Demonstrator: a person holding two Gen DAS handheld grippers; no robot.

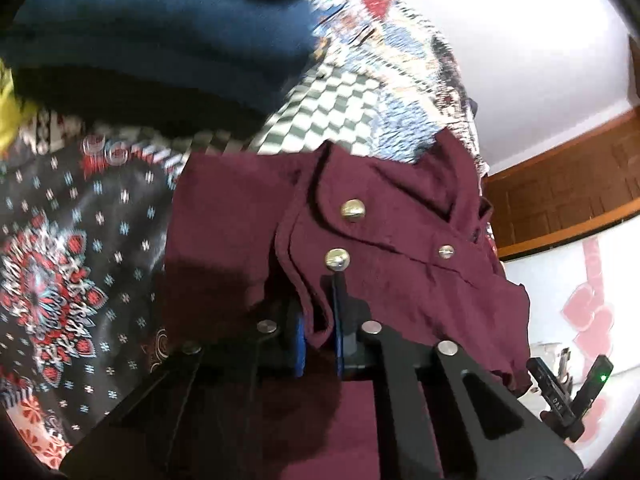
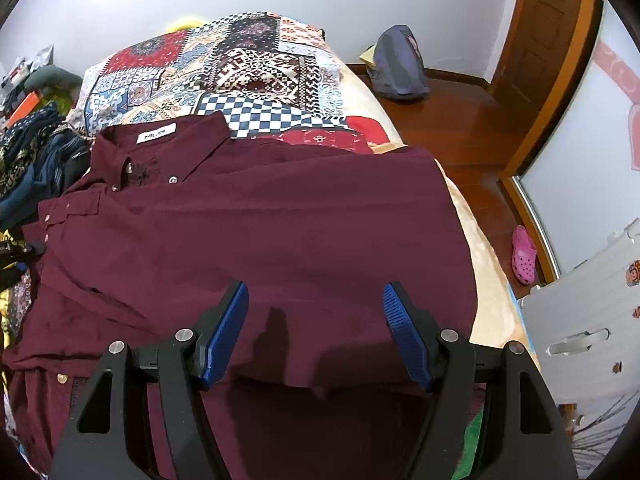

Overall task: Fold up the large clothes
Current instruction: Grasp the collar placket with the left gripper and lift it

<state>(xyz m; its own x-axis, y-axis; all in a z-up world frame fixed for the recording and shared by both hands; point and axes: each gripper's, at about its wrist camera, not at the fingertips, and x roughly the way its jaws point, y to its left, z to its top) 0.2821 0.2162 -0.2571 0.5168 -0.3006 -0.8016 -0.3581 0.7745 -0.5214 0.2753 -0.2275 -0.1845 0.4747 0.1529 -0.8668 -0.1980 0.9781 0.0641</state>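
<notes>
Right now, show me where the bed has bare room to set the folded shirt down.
Free: the patchwork quilt beyond the maroon shirt's collar, up to the wall. Crowded: the clothes pile on the shirt's left. Its right edge meets the bed edge.

Blurred clothes pile [image 1: 160, 32] — shirt hem [image 2: 280, 440] cropped

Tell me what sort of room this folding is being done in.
Most likely a home bedroom. The maroon shirt lies spread on a bed under a patchwork quilt, a backpack sits on the wooden floor by the wall, and a pink clog lies beside the bed.
</notes>
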